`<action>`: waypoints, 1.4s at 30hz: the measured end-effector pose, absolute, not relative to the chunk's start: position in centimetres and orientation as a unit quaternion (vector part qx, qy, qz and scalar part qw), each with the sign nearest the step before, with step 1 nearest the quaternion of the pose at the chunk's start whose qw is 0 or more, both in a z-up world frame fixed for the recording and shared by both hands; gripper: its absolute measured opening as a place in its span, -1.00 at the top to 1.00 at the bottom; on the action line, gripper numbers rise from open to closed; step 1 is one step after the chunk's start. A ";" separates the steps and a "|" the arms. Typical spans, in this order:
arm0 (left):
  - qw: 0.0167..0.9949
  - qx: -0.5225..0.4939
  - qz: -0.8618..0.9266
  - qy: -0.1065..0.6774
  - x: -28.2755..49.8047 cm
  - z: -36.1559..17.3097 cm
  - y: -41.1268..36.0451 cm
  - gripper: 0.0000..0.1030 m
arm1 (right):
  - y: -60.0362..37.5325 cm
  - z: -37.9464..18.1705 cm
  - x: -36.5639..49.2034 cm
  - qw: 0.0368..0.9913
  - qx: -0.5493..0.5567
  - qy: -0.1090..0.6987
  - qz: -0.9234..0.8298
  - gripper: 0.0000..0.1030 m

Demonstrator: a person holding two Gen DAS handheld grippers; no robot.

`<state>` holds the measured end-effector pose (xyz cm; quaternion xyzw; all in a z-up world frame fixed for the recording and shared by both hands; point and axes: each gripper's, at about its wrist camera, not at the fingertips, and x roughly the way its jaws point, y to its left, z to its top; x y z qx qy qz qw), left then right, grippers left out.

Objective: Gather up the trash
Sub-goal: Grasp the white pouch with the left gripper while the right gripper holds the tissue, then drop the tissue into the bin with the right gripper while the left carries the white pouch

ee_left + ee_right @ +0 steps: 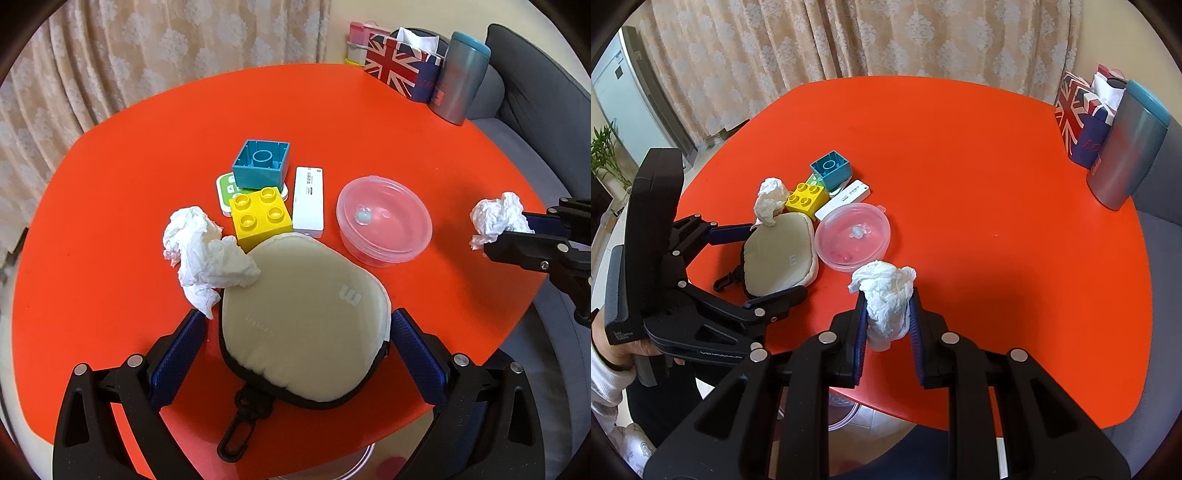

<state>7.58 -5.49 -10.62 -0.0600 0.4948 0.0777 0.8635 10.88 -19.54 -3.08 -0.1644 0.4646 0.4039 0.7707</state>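
Holding one crumpled tissue (886,299) pinched in our right tool (886,314), we keep it clear of the surface (960,166). Our left tool (297,328) gapes wide astride a beige pouch (303,325); the second tissue (207,254) lies just ahead of its left finger, likely next.

Green card (226,192) mostly under blocks

Patterned beige curtain (849,37); grey sofa (546,122)
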 end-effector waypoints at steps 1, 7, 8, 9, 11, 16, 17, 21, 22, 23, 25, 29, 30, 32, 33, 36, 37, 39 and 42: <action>0.865 -0.059 0.076 0.493 7.5 -10.6 -5.5 -0.77 | -19.5 -3.1 10.8 0.771 -0.164 0.465 0.404 0.61; 0.869 -0.053 0.060 0.488 6.9 -9.8 -5.0 -0.49 | -19.4 -3.1 10.4 0.771 -0.165 0.462 0.406 0.61; 0.870 -0.055 0.056 0.486 6.7 -9.7 -4.8 -0.49 | -19.3 -3.0 10.2 0.772 -0.165 0.460 0.407 0.61; 0.872 -0.055 0.052 0.484 6.3 -9.5 -4.6 -0.49 | -19.3 -3.0 10.0 0.772 -0.165 0.459 0.407 0.61; 0.874 -0.056 0.042 0.481 5.8 -9.0 -4.4 -0.49 | -19.3 -2.8 9.7 0.774 -0.166 0.457 0.406 0.61; 0.881 -0.051 0.020 0.469 4.0 -7.7 -3.8 -0.49 | -19.2 -2.1 8.6 0.778 -0.164 0.447 0.410 0.61; 0.883 -0.050 0.017 0.467 3.7 -7.4 -3.7 -0.49 | -19.1 -1.9 8.4 0.779 -0.165 0.445 0.410 0.61; 0.890 -0.048 0.003 0.453 2.6 -6.0 -3.4 -0.49 | -18.8 -1.2 7.5 0.781 -0.163 0.438 0.414 0.61; 0.891 -0.047 0.002 0.451 2.3 -5.7 -3.3 -0.49 | -18.8 -1.1 7.3 0.781 -0.163 0.437 0.415 0.61; 0.893 -0.046 0.000 0.448 2.1 -5.4 -3.2 -0.49 | -18.6 -0.9 7.1 0.781 -0.163 0.435 0.417 0.61; 0.895 -0.046 -0.003 0.444 1.6 -4.9 -3.0 -0.49 | -18.5 -0.6 6.8 0.781 -0.164 0.432 0.420 0.61; 0.899 -0.046 -0.007 0.436 0.7 -4.1 -2.4 -0.49 | -18.3 -0.1 5.9 0.781 -0.165 0.426 0.426 0.61; 0.900 -0.048 -0.011 0.434 0.5 -4.0 -2.3 -0.49 | -18.3 0.0 5.6 0.781 -0.165 0.424 0.427 0.61; 0.901 -0.049 -0.014 0.431 0.1 -3.8 -2.1 -0.49 | -18.2 0.1 5.3 0.782 -0.167 0.422 0.428 0.61; 0.902 -0.051 -0.016 0.429 -0.1 -3.7 -1.9 -0.49 | -18.2 0.1 5.1 0.782 -0.166 0.421 0.429 0.61; 0.904 -0.060 -0.016 0.424 -0.7 -3.2 -1.2 -0.49 | -18.2 0.0 4.8 0.780 -0.165 0.422 0.432 0.61; 0.904 -0.061 -0.016 0.422 -0.9 -3.0 -1.0 -0.49 | -18.2 0.0 4.7 0.779 -0.164 0.422 0.434 0.61; 0.905 -0.063 -0.015 0.420 -1.3 -2.8 -0.7 -0.49 | -18.1 0.0 4.5 0.778 -0.163 0.421 0.437 0.61; 0.906 -0.071 -0.012 0.417 -1.8 -2.6 0.0 -0.49 | -18.2 0.0 4.3 0.777 -0.164 0.420 0.440 0.61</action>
